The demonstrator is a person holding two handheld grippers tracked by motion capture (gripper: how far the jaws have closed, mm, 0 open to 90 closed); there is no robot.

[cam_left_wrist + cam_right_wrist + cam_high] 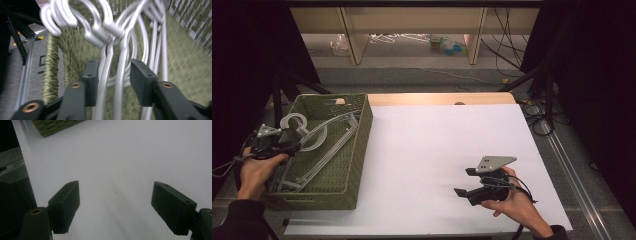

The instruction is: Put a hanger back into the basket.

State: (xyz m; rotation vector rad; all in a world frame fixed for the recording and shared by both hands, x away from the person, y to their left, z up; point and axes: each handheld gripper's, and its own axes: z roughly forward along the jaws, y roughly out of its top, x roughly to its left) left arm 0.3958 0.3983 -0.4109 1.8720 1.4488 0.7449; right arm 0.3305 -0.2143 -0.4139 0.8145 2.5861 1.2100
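Observation:
A green woven basket stands at the table's left edge with several grey metal hangers lying in it, their hooks toward the far left corner. My left gripper reaches over the basket's left rim. Its jaws stand apart around the hangers' necks, just below the hooks, and the pads do not press on them. My right gripper rests low over the white table sheet at the front right, pointing left. It is open, with nothing between its fingers.
The basket's corner lies far ahead of the right gripper. Black stand legs rise behind the basket. Cables and a floor rail run along the right side. A wooden shelf unit stands beyond the table.

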